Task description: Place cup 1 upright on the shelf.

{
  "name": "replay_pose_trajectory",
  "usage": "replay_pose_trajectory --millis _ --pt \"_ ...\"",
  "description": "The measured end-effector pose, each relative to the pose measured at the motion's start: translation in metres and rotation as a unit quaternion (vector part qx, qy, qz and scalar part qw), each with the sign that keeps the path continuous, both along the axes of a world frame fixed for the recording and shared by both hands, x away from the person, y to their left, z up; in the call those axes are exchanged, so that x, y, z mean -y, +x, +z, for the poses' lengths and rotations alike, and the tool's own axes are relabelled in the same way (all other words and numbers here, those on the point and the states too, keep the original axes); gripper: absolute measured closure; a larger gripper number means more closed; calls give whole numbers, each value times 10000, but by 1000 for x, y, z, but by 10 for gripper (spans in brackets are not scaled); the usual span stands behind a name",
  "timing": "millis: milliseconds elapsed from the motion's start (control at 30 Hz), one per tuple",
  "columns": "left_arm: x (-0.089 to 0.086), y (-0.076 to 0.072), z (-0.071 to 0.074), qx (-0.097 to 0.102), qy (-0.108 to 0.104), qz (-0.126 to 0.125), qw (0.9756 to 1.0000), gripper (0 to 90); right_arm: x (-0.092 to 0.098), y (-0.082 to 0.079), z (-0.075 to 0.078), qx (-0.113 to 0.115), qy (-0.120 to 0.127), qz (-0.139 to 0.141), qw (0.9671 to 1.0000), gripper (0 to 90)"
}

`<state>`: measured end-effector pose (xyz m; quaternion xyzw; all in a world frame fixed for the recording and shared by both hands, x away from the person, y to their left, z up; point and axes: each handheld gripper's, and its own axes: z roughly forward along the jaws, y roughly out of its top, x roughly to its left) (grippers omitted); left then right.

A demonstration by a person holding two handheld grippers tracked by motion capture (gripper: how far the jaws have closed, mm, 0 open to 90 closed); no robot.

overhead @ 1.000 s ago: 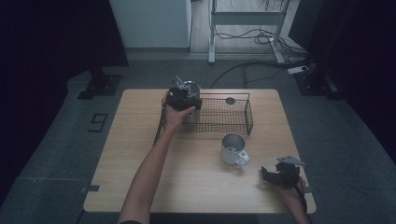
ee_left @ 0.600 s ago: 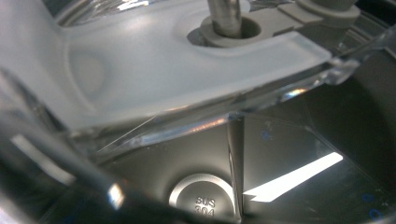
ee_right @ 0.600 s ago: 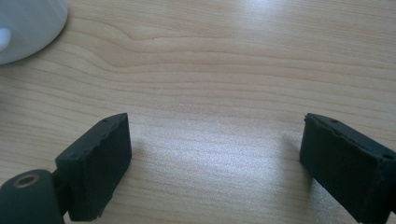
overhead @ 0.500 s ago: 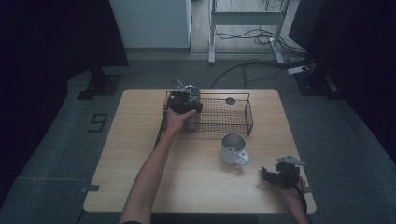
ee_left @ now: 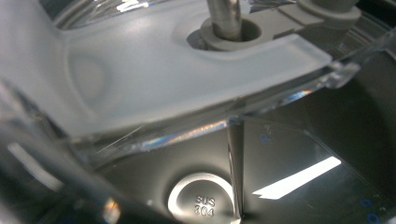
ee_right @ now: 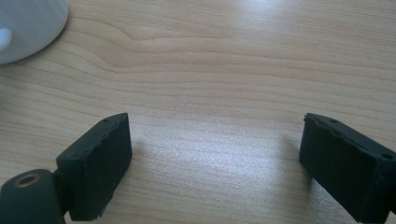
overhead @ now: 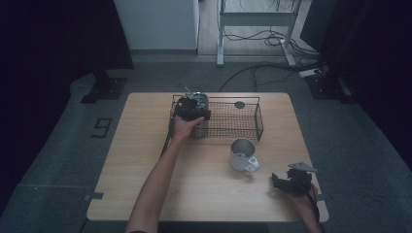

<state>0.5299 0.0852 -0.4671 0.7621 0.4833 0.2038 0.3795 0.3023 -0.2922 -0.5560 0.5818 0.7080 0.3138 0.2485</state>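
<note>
The left gripper (overhead: 193, 109) holds a steel container with a clear lid (overhead: 198, 101) at the wire basket's (overhead: 243, 121) left end, seemingly mid-placement, so lowering and releasing looks next, while the right gripper (overhead: 290, 182) rests wide and empty near 1 mug (overhead: 242, 155).

White mug (overhead: 241, 154), black wire basket (overhead: 233, 116)

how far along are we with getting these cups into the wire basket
Partway, it seems. In hand: the left tongs hold a steel cup with a clear lid at the left end of the wire basket; whether it rests down yet is unclear. Left: the white mug stands on the table outside the basket, and the right tongs sit open and empty.
</note>
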Motion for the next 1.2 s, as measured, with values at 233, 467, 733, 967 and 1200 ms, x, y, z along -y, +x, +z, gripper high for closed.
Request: replay_pose_trajectory --millis 233,467,733,967,1200 --pt "-1 -2 -2 48 -14 -29 10000 41 0 0 0 1 -2 3 10000 95" --pt "-3 -9 -5 114 -18 -28 9999 42 0 0 0 2 -5 5 10000 96" --pt "-4 -11 -6 151 -21 -18 9999 41 0 0 0 3 -4 5 10000 96" --pt "-4 -13 -6 164 -35 20 9999 41 0 0 0 2 -3 5 10000 97" --pt "-5 -15 -2 299 2 98 9995 17 0 0 0 2 -4 6 10000 97"
